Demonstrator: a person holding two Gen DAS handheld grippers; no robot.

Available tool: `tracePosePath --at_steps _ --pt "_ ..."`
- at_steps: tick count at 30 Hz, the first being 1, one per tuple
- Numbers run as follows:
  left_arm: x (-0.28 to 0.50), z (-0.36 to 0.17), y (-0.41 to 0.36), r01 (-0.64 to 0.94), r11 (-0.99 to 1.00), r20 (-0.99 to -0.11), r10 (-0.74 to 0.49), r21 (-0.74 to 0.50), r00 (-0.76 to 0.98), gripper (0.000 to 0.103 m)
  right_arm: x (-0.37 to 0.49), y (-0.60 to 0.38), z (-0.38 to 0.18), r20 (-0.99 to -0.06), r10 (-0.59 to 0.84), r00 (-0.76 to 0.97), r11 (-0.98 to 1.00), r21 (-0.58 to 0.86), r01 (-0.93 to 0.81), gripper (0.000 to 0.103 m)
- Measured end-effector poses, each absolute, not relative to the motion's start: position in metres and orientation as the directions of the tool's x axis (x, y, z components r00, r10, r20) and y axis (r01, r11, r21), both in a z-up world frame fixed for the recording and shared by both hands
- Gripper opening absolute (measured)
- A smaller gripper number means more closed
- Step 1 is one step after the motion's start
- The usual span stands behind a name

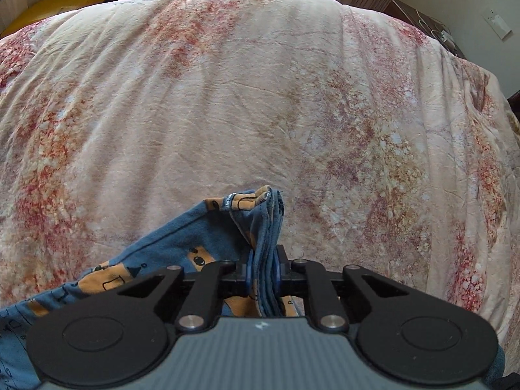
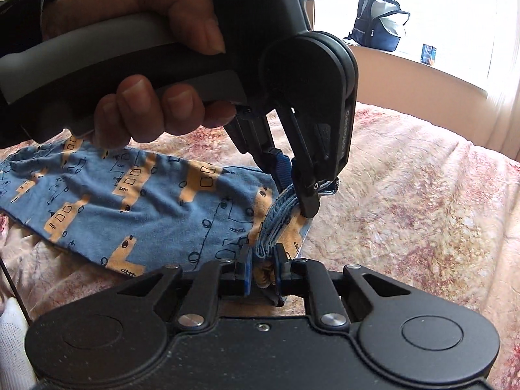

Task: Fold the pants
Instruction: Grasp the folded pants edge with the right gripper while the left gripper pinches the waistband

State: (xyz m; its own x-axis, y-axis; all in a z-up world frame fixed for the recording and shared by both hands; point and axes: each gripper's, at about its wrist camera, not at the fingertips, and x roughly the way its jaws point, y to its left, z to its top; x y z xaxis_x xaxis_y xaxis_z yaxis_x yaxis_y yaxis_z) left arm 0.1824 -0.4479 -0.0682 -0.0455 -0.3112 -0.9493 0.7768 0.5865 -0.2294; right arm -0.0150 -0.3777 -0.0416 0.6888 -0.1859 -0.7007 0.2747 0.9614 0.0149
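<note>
The pants (image 2: 130,201) are blue with orange vehicle prints and lie stretched leftward over the bedspread (image 2: 406,201). My right gripper (image 2: 262,271) is shut on the bunched edge of the pants at their right end. My left gripper (image 2: 297,195) comes down from above, shut on the same bunched edge just beyond the right one. In the left wrist view the left gripper (image 1: 264,271) pinches several stacked layers of the pants (image 1: 182,253), which trail off to the lower left.
The bed is covered by a pink and red floral bedspread (image 1: 260,97). A yellow object (image 1: 55,3) sits beyond its far left corner, a dark nightstand (image 1: 422,22) at far right. A backpack (image 2: 380,19) stands on the window ledge.
</note>
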Motion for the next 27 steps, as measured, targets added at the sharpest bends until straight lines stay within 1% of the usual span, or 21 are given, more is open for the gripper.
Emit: tracePosePath --at_steps 3,6,11,14,20,24,27 --pt "0.186 -0.060 -0.427 0.768 0.576 -0.927 -0.369 -0.279 -0.060 0.013 -0.015 -0.369 -0.035 -0.682 -0.172 0.711 0.972 0.001 0.236 0.014" --pt "0.191 -0.050 -0.399 0.752 0.573 -0.906 -0.416 -0.325 -0.075 0.010 -0.016 -0.354 -0.024 -0.656 -0.142 0.741 0.983 -0.003 0.185 0.014" --pt "0.208 -0.038 -0.336 0.679 0.610 -0.867 -0.493 -0.408 -0.078 0.010 -0.007 -0.325 -0.008 -0.657 -0.083 0.749 0.996 -0.026 0.088 0.014" --pt "0.215 -0.040 -0.295 0.628 0.633 -0.839 -0.540 -0.453 -0.060 0.010 0.004 -0.304 -0.004 -0.664 -0.052 0.746 0.999 -0.039 0.035 0.013" --pt "0.223 -0.046 -0.224 0.594 0.648 -0.809 -0.587 -0.476 -0.009 0.010 0.030 -0.255 -0.003 -0.677 0.007 0.736 0.999 -0.030 -0.038 0.013" --pt "0.236 -0.058 -0.184 0.576 0.644 -0.785 -0.619 -0.503 0.007 0.010 0.049 -0.222 -0.012 -0.686 0.036 0.727 0.998 -0.015 -0.063 0.013" --pt "0.242 -0.075 -0.159 0.571 0.632 -0.764 -0.645 -0.523 0.013 0.011 0.061 -0.200 -0.024 -0.688 0.025 0.725 0.997 -0.040 -0.073 0.013"
